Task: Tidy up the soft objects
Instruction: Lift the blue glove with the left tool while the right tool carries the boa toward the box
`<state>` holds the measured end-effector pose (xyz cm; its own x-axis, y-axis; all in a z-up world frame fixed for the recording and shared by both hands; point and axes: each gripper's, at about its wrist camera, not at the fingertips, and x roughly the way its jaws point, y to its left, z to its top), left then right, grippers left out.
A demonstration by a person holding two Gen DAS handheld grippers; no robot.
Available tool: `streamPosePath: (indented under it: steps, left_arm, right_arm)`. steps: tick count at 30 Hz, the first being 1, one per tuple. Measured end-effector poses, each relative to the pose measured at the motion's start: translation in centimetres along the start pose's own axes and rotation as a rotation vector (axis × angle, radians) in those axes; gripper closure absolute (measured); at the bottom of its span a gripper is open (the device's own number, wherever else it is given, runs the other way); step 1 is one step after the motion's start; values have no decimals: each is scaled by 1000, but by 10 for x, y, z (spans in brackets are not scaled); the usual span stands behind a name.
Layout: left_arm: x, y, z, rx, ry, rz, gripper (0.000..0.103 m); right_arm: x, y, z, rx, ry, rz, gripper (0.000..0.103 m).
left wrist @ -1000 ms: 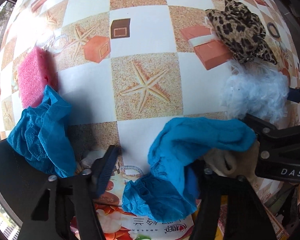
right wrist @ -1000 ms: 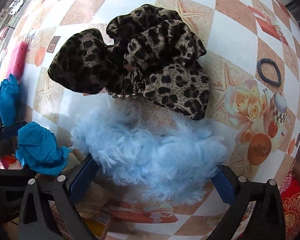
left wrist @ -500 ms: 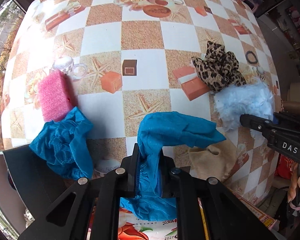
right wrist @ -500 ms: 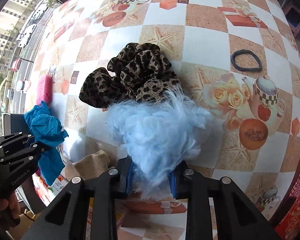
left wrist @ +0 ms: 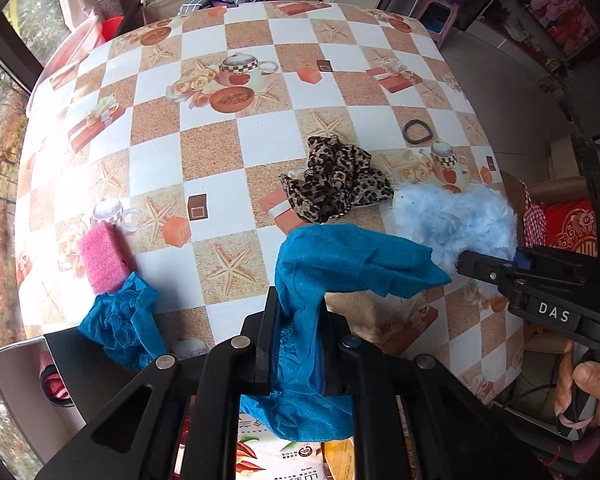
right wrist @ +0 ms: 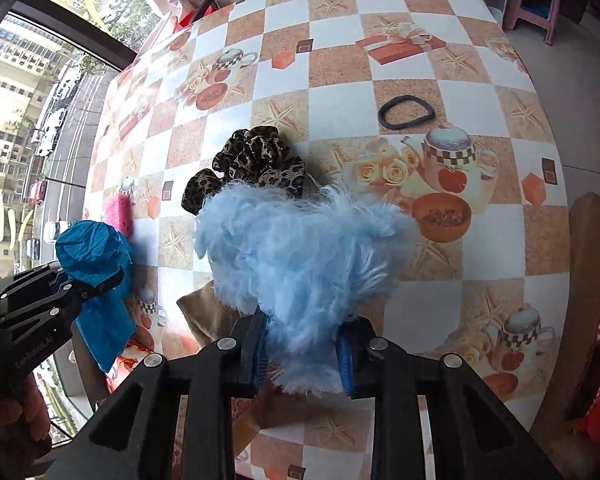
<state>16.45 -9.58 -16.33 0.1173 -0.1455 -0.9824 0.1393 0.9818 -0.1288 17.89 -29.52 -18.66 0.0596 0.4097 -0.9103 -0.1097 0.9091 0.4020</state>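
Colours and patterns on the table

We see a teal cloth (left wrist: 340,264), pale blue fluffy piece (right wrist: 304,256), leopard-print scrunchie (left wrist: 336,180), pink sponge (left wrist: 102,258), black hair tie (right wrist: 406,112), and a tan-and-white checked tablecloth (left wrist: 208,152).

The left wrist camera is riding behind the left tongs (left wrist: 298,344), looking forward and down over the table (left wrist: 204,152) from its near edge, raised above it and taking in almost the whole top. The right wrist camera is sitting behind the right tongs (right wrist: 300,350), facing the same way from further right. Both views are sharing the leopard scrunchie (left wrist: 336,180) (right wrist: 248,160), black hair tie (left wrist: 418,132) (right wrist: 406,112) and pink sponge (left wrist: 102,258) (right wrist: 118,210); each is catching the other tongs at its edge.
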Motion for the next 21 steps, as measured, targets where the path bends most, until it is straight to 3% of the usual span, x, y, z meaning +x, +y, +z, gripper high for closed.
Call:
streamPosePath:
  steps: [12,21]
  left_arm:
    - [-48,-70,-14,184,-90,-77,89]
    - [-77,-127,-51,366,-120,-157,89]
  right_arm:
    - [-50,-19,-49,105,-85,-13,73]
    - [-85,-30,-103,185,-141,-43,73]
